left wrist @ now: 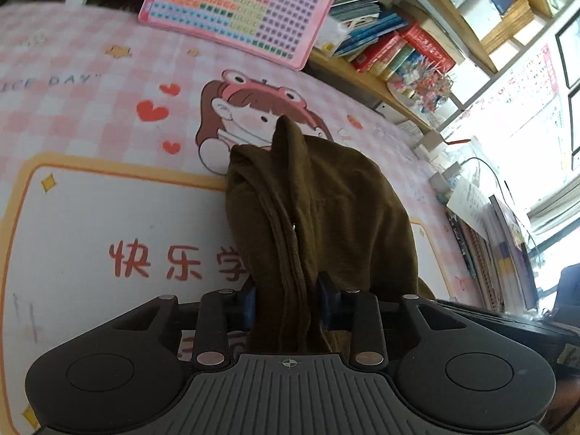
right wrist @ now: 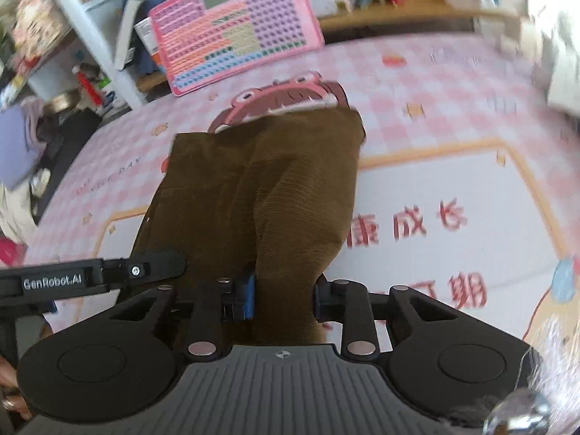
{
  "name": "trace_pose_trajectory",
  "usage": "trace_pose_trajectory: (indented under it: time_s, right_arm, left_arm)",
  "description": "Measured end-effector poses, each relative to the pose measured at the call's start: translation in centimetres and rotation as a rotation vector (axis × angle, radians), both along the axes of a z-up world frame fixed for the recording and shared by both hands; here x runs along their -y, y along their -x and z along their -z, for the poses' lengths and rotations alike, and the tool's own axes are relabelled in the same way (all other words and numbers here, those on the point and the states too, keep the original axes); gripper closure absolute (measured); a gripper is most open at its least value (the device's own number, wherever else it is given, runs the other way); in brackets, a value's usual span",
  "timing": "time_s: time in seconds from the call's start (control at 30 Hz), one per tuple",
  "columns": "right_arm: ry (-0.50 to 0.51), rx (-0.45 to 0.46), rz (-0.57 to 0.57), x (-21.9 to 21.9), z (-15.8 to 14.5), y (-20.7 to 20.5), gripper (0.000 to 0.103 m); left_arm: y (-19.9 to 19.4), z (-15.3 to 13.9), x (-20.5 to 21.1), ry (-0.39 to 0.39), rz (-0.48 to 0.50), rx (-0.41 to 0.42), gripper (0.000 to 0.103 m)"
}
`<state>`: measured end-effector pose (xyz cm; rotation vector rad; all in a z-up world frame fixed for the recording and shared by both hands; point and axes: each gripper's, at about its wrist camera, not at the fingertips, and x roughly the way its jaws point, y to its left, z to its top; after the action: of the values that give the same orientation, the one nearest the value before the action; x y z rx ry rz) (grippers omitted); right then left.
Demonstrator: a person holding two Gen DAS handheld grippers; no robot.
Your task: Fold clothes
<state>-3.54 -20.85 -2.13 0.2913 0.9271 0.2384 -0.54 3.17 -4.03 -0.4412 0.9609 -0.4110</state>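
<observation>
Over pink mat (left wrist: 90, 108), brown garment (left wrist: 326, 199) sits pinched between both jaws.

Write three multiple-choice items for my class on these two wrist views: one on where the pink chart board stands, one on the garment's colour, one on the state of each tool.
1. Where is the pink chart board?
A. Leaning against the shelves at the far edge of the mat
B. Flat under the garment
C. Held in a tool

2. What colour is the garment?
A. Pink
B. Brown
C. White

3. How are the tools?
A. Both open
B. One open
C. Both shut on the garment

Answers: A, the pink chart board is propped by the books; B, the garment is brown; C, cloth is pinched in the left tool and the right tool.
</observation>
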Motion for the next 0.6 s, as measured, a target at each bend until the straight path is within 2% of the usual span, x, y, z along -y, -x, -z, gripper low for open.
trace_pose_trajectory:
  time_s: [0.13, 0.2, 0.33, 0.37, 0.4, 0.5, 0.6]
  right_arm:
    - [-0.049, -0.045, 0.053, 1.0, 0.7, -0.2, 0.055]
    - [-0.095, -0.070, 0.077, 1.6, 1.2, -0.3, 0.054]
    - [-0.161, -0.102, 0.096, 2.1, 1.9, -0.6, 0.053]
    - [-0.164, -0.102, 0.094, 2.0, 1.9, -0.6, 0.053]
    - [-0.158, -0.101, 0.086, 1.8, 1.9, -0.7, 0.059]
    - [-0.127, -0.075, 0.060, 1.1, 1.6, -0.7, 0.070]
    - [-0.077, -0.025, 0.031, 0.3, 0.7, -0.3, 0.075]
  left_arm:
    - [-0.3, 0.6, -0.2, 0.000, 0.005, -0.025, 0.058]
    - [-0.4, 1.1, -0.4, 0.014, -0.003, -0.041, 0.052]
    - [-0.7, 1.9, -0.8, 0.066, -0.023, -0.055, 0.050]
    - [-0.7, 1.9, -0.7, 0.068, -0.022, -0.049, 0.052]
    - [-0.5, 1.7, -0.6, 0.063, -0.019, -0.040, 0.058]
    - [-0.2, 1.1, -0.4, 0.049, -0.009, -0.012, 0.068]
    - [0.2, 0.5, -0.1, 0.035, 0.001, 0.016, 0.072]
